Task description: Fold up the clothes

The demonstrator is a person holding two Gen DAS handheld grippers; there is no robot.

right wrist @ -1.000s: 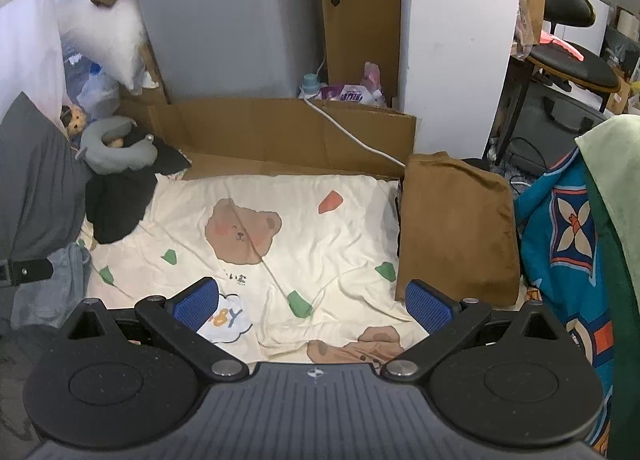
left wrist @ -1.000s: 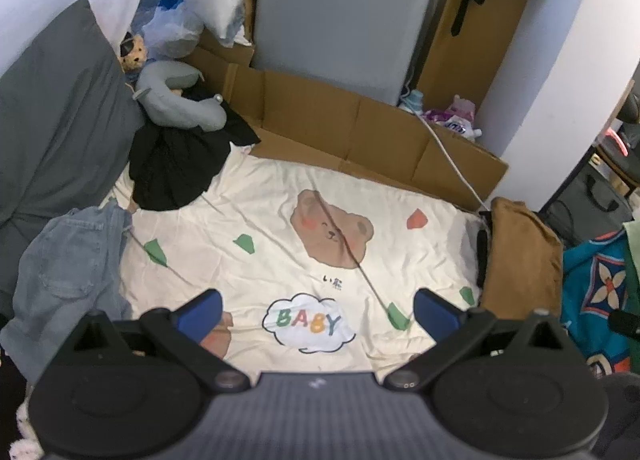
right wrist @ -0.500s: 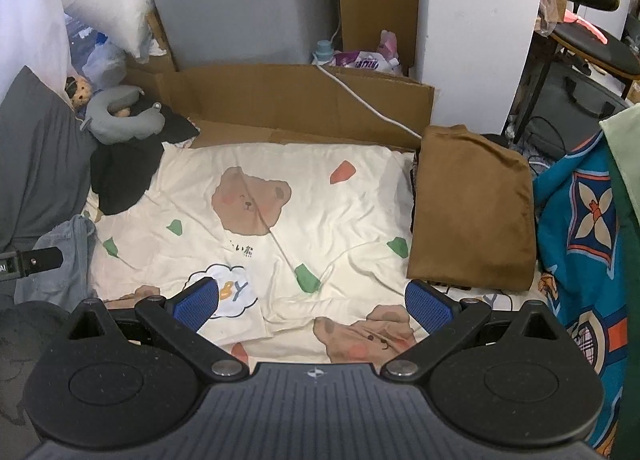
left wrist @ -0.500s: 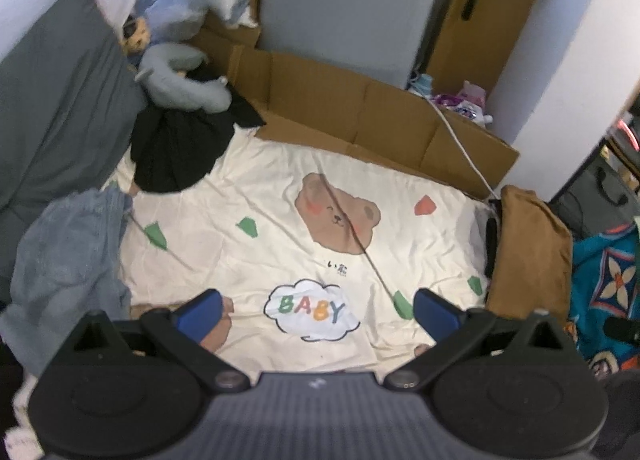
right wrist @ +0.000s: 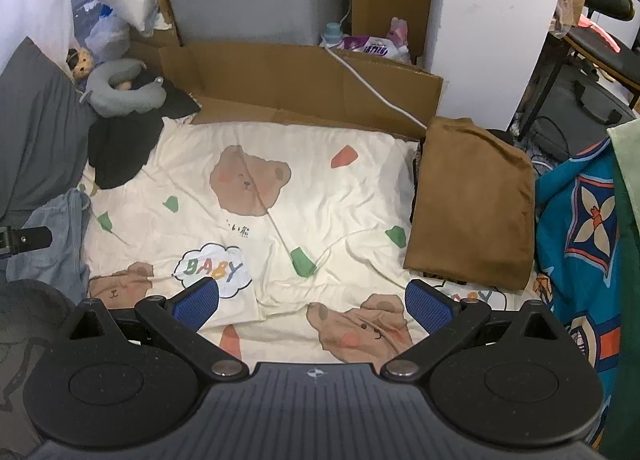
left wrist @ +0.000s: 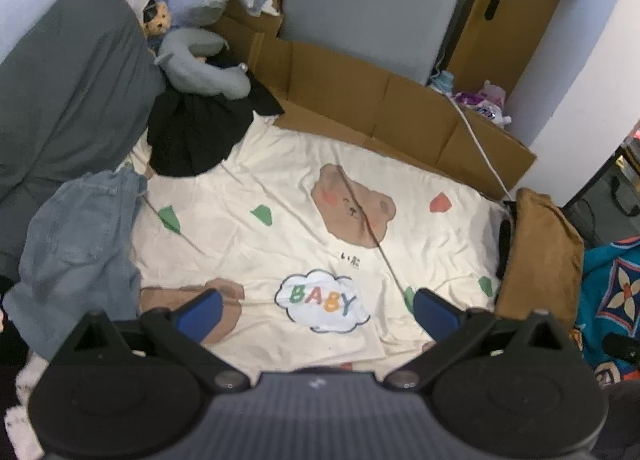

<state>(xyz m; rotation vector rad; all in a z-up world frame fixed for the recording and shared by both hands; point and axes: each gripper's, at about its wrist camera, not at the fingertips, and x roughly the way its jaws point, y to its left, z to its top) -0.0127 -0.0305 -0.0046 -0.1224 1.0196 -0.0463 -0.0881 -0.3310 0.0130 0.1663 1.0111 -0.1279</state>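
Observation:
A folded brown garment (right wrist: 476, 195) lies at the right edge of the cream bear-print sheet (right wrist: 320, 187); it also shows in the left wrist view (left wrist: 540, 256). A crumpled blue denim garment (left wrist: 76, 244) lies at the sheet's left edge, with a black garment (left wrist: 192, 135) behind it. Both show in the right wrist view, the denim (right wrist: 60, 236) and the black one (right wrist: 116, 155). My left gripper (left wrist: 318, 310) is open and empty above the sheet's near part. My right gripper (right wrist: 312, 302) is open and empty above the sheet's near edge.
A grey neck pillow (left wrist: 200, 67) and a small plush toy (left wrist: 158, 19) lie at the back left. A grey cushion (left wrist: 64, 99) is on the left. Cardboard (right wrist: 312, 79) with a white cable (right wrist: 372, 87) lines the back. A blue patterned blanket (right wrist: 580, 244) is on the right.
Both grippers have risen and pulled back, so more of the sheet's near part shows. Both stay open and empty. No garment has moved.

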